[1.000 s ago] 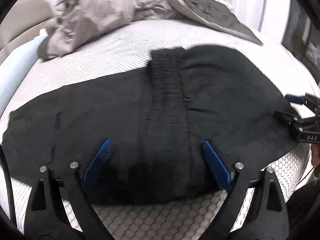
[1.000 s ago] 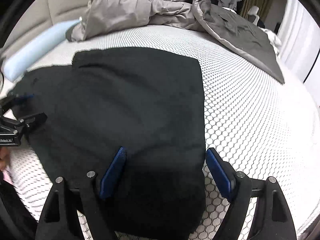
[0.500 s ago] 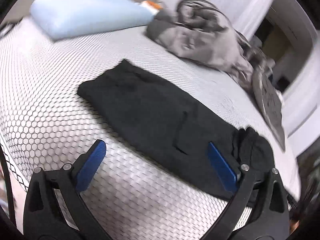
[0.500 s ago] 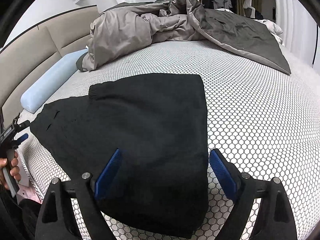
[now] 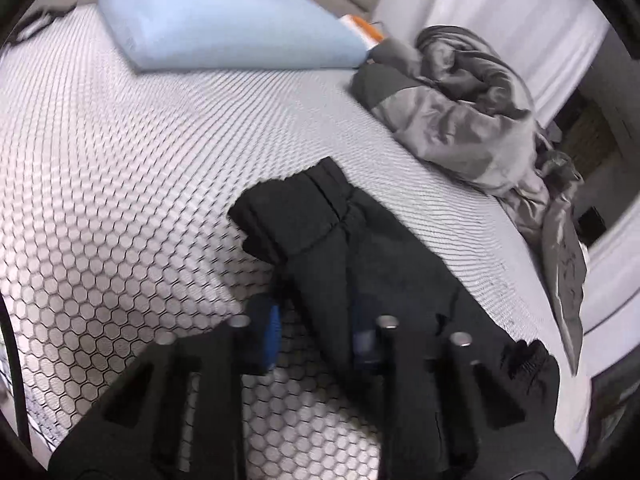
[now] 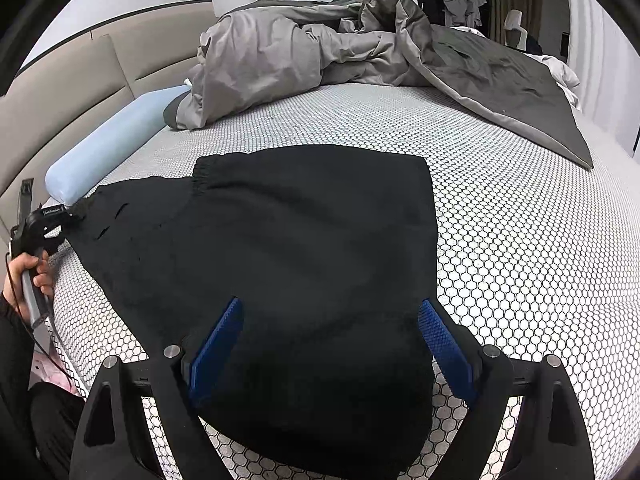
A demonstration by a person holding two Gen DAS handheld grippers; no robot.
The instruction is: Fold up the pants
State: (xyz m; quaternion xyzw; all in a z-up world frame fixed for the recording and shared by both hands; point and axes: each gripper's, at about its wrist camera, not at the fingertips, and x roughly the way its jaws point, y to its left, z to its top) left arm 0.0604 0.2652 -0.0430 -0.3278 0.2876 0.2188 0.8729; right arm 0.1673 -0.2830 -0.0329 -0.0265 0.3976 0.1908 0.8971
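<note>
Black pants lie partly folded on the honeycomb-patterned mattress, the legs running off to the left. In the left wrist view the leg end is bunched up, and a strip of it runs between the jaws of my left gripper, which are closing on it. The right wrist view shows that left gripper pinching the far-left corner of the pants, held by a hand. My right gripper hangs open over the near folded edge, with cloth below the blue pads but not pinched.
A light blue pillow lies by the beige headboard at the left. A crumpled grey duvet covers the far side of the bed. The mattress edge runs along the lower left.
The left gripper has travelled along the leg to its end and its jaws have narrowed from wide open onto the hem, which is now bunched. The right gripper has barely moved and stays open.
</note>
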